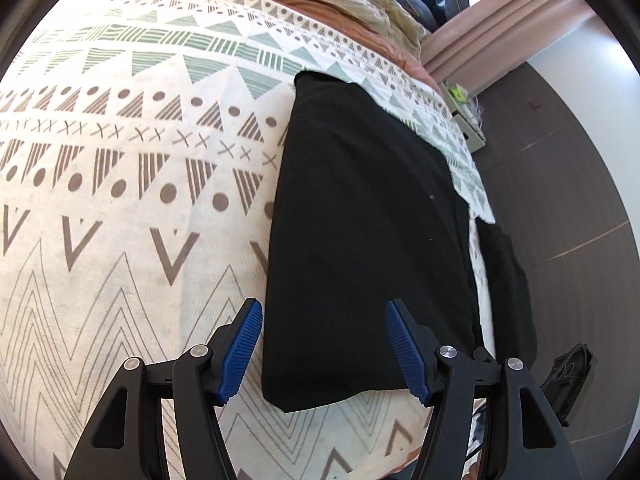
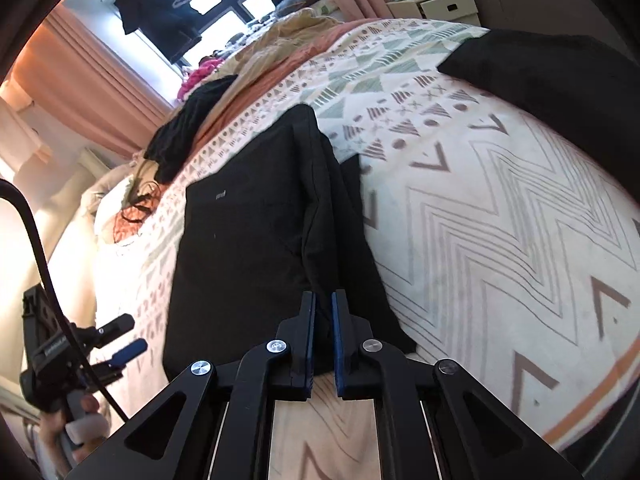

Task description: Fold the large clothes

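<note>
Left wrist view first: the left gripper (image 1: 324, 344) hangs over the near end of a black garment (image 1: 368, 220) that lies flat on the patterned bedspread (image 1: 120, 160), close to the bed's right edge. Its jaws stand well apart and hold nothing; the left blue pad is off the cloth, over the bedspread, and the right one is above the fabric. The garment is a long, narrow panel whose long axis runs away from the camera toward the far end of the bed, and its near corner points back at the gripper. A second strip of black cloth (image 1: 508, 280) hangs over the bed's side. To do this step well, the left jaws would probably need to come down onto the near hem and close on all its layers at once, not only the top one.

Right wrist view: the right gripper (image 2: 323, 336) is closed on a raised ridge of a black garment (image 2: 248, 240), the fabric pinched between the pads. This piece also lies lengthwise away from the camera, with a sleeve-like fold trailing to the right. The person's other hand (image 2: 76, 420) with its gripper shows at lower left, away from this cloth. Any lift should be even, so that the fold line stays straight along the long axis.
</note>
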A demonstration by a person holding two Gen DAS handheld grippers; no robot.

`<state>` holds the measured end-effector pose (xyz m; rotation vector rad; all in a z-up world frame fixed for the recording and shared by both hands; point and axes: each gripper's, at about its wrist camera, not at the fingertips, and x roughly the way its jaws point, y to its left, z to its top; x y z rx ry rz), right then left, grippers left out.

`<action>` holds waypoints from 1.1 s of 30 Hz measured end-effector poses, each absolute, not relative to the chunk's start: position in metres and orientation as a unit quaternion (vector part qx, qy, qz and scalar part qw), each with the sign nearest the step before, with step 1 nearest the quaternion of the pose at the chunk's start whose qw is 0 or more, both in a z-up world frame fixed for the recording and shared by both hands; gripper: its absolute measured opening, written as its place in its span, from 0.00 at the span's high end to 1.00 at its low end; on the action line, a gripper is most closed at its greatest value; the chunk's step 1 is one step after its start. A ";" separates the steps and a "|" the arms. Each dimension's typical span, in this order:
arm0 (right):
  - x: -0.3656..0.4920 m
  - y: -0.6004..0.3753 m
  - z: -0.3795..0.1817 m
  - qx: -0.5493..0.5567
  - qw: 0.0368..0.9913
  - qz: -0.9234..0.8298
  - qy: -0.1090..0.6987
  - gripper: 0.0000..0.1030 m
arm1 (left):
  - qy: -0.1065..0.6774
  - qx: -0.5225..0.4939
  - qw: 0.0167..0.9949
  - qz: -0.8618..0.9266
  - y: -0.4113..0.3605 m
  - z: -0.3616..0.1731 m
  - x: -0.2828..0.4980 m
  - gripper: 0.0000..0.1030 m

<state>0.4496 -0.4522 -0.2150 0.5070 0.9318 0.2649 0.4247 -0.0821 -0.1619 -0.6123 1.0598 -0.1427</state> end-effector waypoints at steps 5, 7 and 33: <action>0.442 -0.457 -0.233 0.244 0.843 0.099 0.469 0.94 | 0.515 -0.273 0.809 -0.070 -0.090 -0.176 0.428 0.39; 0.440 -0.457 -0.235 0.236 0.843 0.084 0.476 0.89 | 0.520 -0.271 0.807 -0.070 -0.092 -0.180 0.429 0.39; 0.548 -0.437 -0.206 0.294 0.832 0.182 0.433 0.41 | 0.503 -0.257 0.823 -0.057 -0.081 -0.188 0.482 0.39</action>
